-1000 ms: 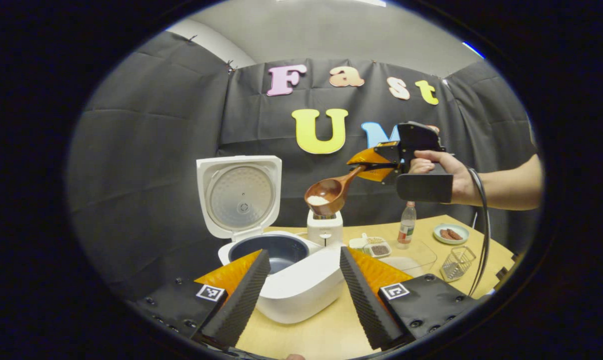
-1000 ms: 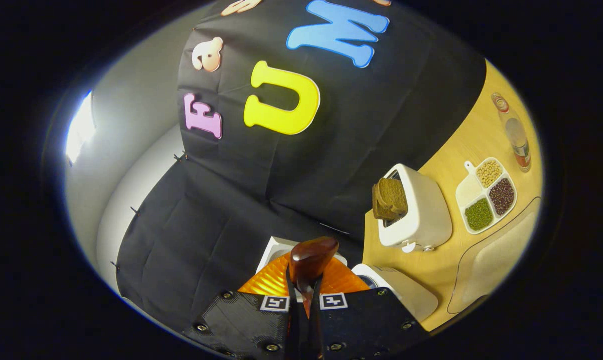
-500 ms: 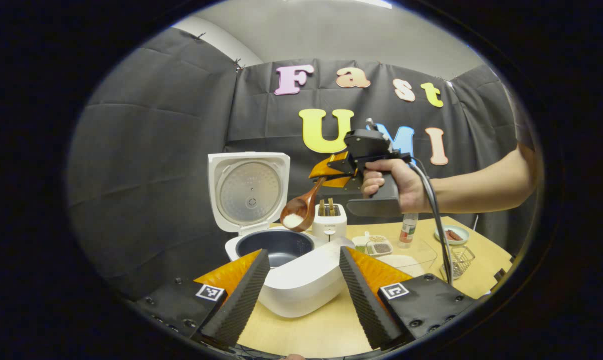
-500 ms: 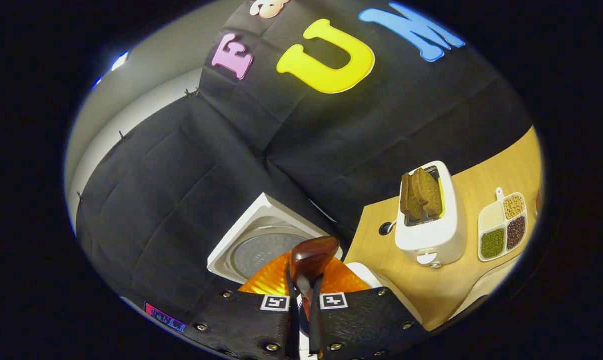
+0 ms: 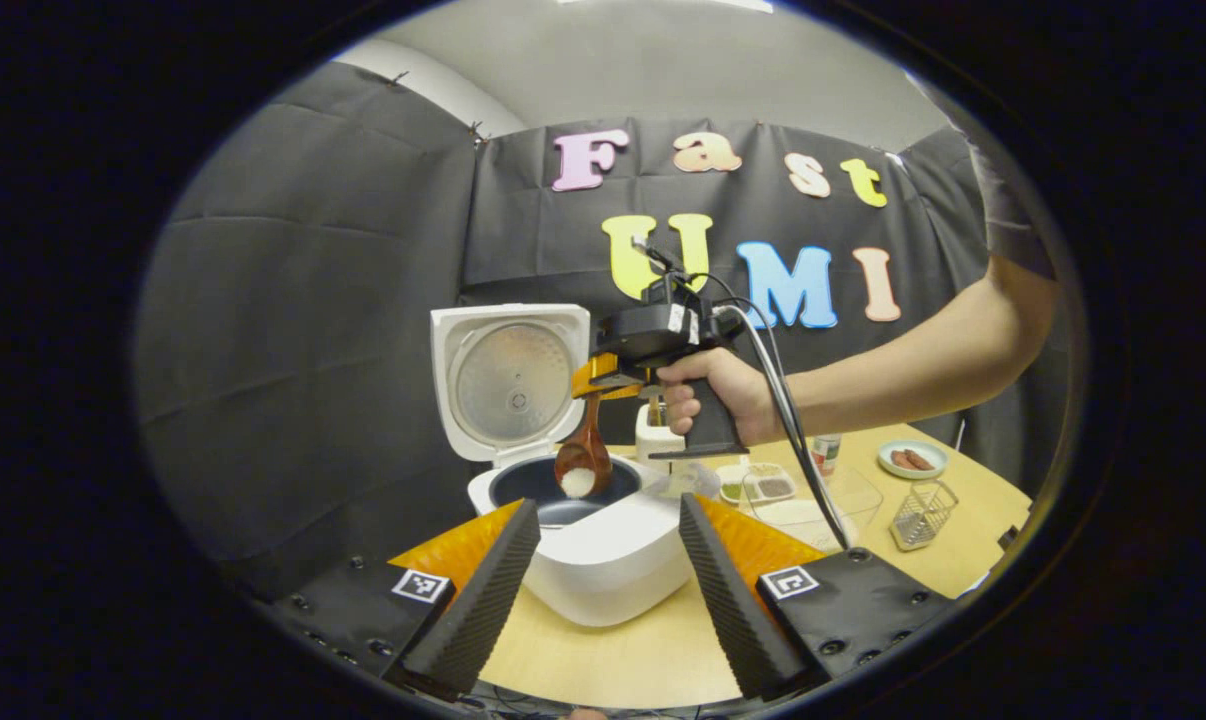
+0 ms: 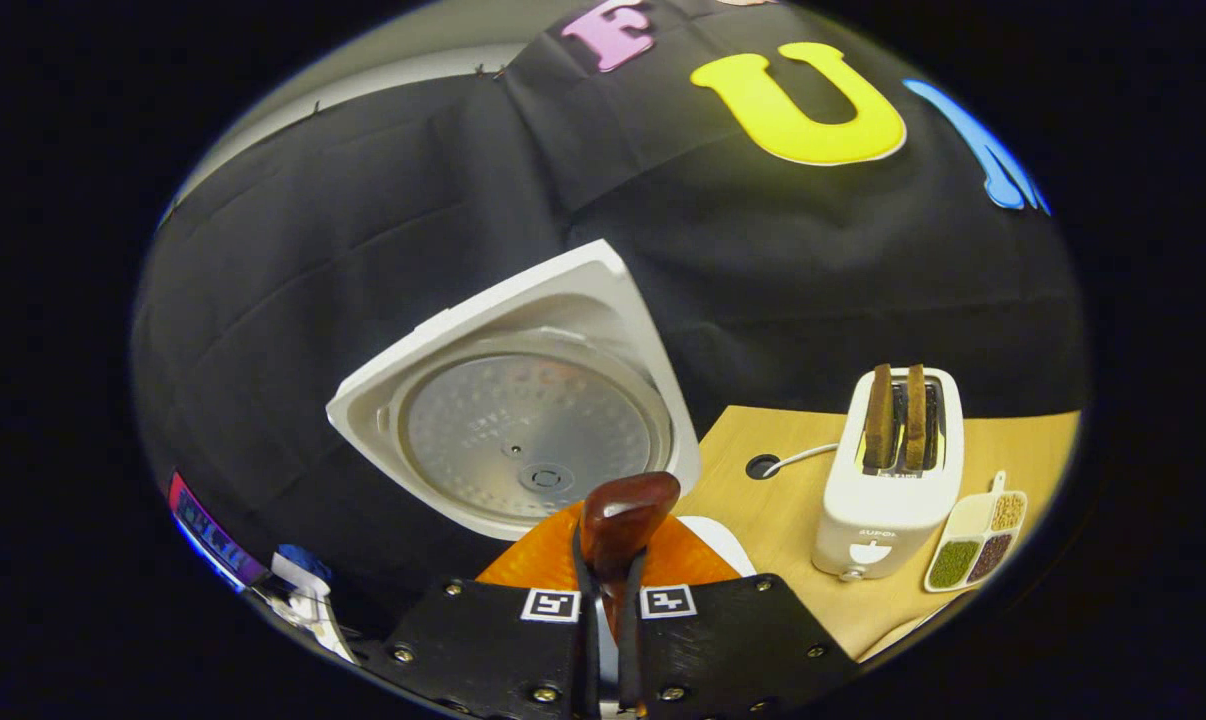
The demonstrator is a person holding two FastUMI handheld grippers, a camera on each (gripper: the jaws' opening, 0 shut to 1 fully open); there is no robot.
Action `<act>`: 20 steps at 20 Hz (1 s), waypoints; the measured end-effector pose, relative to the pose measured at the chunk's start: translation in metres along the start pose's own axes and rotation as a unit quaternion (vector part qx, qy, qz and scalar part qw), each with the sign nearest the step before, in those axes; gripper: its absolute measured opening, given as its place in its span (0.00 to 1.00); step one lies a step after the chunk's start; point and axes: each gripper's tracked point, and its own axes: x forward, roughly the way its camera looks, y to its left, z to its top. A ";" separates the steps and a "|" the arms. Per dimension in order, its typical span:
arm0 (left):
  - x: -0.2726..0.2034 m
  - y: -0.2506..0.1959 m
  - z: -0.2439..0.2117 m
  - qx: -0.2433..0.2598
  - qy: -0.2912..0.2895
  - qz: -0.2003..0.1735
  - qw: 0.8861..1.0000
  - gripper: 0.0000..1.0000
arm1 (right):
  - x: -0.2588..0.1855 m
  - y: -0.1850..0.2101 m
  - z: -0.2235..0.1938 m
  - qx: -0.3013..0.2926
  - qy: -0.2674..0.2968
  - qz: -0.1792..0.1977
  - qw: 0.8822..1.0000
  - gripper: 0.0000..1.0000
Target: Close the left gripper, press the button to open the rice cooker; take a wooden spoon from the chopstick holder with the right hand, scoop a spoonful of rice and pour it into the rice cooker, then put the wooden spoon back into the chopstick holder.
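Note:
The white rice cooker (image 5: pixel 603 560) stands open on the wooden table, its lid (image 5: pixel 511 380) upright and its dark inner pot (image 5: pixel 553 490) exposed. In the left gripper view my right gripper (image 5: pixel 603 380), held by a hand, is shut on the wooden spoon (image 5: pixel 583 465), which hangs steeply tilted over the pot with white rice in its bowl. My left gripper (image 5: pixel 603 560) stands open in front of the cooker, holding nothing. In the right gripper view my right gripper (image 6: pixel 603 620) clamps the spoon handle (image 6: pixel 618 520), with the lid (image 6: pixel 523 420) just ahead.
A white toaster (image 6: pixel 888 470) with two bread slices stands behind the cooker, beside a divided dish of beans (image 6: pixel 973 550). Farther right on the table are a bottle (image 5: pixel 825 452), a small plate (image 5: pixel 911 460), a wire holder (image 5: pixel 921 512) and a clear tray (image 5: pixel 813 505).
My right gripper has carried the spoon left and down from above the toaster to over the pot, tipping it steeply downward. My left gripper stayed open and nearly still.

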 end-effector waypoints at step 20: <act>-0.022 0.006 -0.011 -0.003 0.014 0.043 0.999 0.97 | -0.015 0.086 -0.028 -0.355 -0.005 0.083 0.931 0.08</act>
